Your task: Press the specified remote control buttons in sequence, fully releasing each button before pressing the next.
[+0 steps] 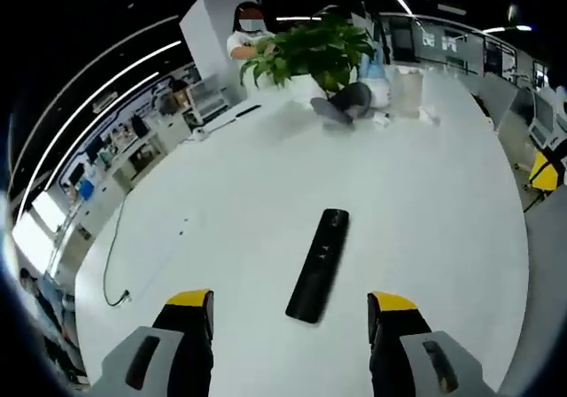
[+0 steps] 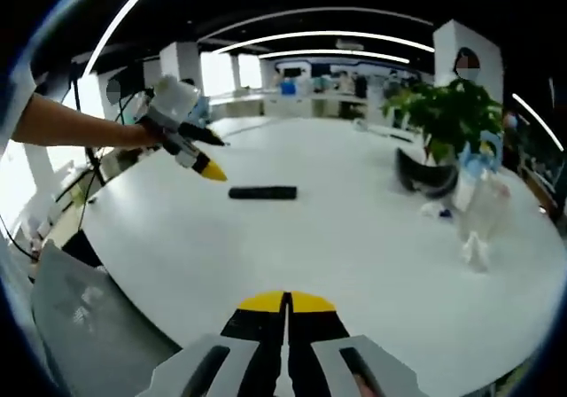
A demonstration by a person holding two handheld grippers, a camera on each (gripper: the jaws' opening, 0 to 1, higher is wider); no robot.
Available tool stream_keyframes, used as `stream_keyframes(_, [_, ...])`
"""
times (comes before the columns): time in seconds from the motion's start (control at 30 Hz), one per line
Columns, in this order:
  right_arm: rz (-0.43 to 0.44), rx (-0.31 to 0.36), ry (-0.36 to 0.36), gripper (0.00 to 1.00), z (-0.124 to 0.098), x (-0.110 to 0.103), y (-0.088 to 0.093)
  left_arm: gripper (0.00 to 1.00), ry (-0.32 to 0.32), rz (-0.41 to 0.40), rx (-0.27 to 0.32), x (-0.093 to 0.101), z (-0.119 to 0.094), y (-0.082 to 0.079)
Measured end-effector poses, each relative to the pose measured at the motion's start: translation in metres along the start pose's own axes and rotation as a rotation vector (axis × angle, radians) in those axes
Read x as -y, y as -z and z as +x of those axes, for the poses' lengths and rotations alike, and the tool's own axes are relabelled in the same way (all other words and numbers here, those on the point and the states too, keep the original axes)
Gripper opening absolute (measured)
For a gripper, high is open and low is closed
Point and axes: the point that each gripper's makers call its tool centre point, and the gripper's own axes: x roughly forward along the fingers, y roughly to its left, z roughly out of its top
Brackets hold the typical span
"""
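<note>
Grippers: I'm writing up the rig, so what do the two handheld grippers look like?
Left gripper: two black jaws with yellow tips on grey housings with dark slots. Right gripper: the same black jaws, yellow tips and grey housings. In the right gripper view, the left gripper has a white-grey body, held on a bare forearm.

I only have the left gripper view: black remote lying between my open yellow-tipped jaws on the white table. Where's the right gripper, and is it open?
Observer: The right gripper is shut, its yellow tips pressed together, low over the near edge of the table, well short of the remote.
Operator: Is my left gripper above the remote or touching it?
Observer: In the right gripper view the left gripper hangs in the air above and beside the remote, clear of it, held in a hand.
Operator: Anything near the right gripper's path?
Observer: A clear plastic item stands off to its right side, below the potted plant; the stretch of table straight ahead to the remote is bare.
</note>
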Motion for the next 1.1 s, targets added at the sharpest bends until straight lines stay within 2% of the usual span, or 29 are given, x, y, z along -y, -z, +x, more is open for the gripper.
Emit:
stream_keyframes(0.13, [-0.06, -0.027, -0.008, 0.0, 0.001, -0.004, 0.005, 0.7, 0.026, 0.02, -0.031, 0.0, 0.012, 0.003])
stream_keyframes(0.17, [-0.124, -0.004, 0.016, 0.0, 0.0, -0.001, 0.001, 0.7, 0.032, 0.021, -0.039, 0.0, 0.015, 0.004])
stream_keyframes(0.23, [-0.185, 0.026, -0.003, 0.0, -0.002, -0.007, -0.002, 0.68, 0.044, 0.019, -0.052, 0.001, 0.019, 0.005])
stream_keyframes(0.33, [-0.18, -0.01, 0.003, 0.0, -0.001, -0.007, 0.003, 0.67, 0.059, 0.017, -0.071, 0.002, 0.026, 0.008])
stream_keyframes(0.47, [-0.105, -0.067, -0.021, 0.0, 0.002, -0.006, 0.011, 0.67, 0.094, 0.04, -0.107, 0.006, 0.035, 0.013])
stream_keyframes(0.57, [-0.094, -0.06, -0.001, 0.0, 0.002, -0.001, 0.01, 0.67, 0.118, 0.051, -0.129, 0.007, 0.042, 0.017])
stream_keyframes(0.8, [-0.113, -0.08, -0.01, 0.0, 0.003, -0.004, 0.014, 0.62, 0.161, 0.07, -0.213, 0.008, 0.056, 0.032])
stream_keyframes(0.9, [-0.106, -0.07, -0.005, 0.0, 0.002, -0.003, 0.012, 0.62, 0.169, 0.139, -0.281, 0.005, 0.059, 0.043])
stream_keyframes(1.0, [-0.105, -0.077, -0.008, 0.0, 0.003, -0.003, 0.014, 0.6, 0.174, 0.151, -0.293, 0.007, 0.063, 0.046])
stream_keyframes(1.03, [-0.11, -0.078, -0.007, 0.0, 0.003, -0.003, 0.014, 0.59, 0.179, 0.125, -0.283, 0.007, 0.062, 0.043])
stream_keyframes(1.1, [-0.109, -0.08, -0.009, 0.0, 0.003, -0.004, 0.014, 0.61, 0.178, 0.125, -0.29, 0.006, 0.063, 0.042])
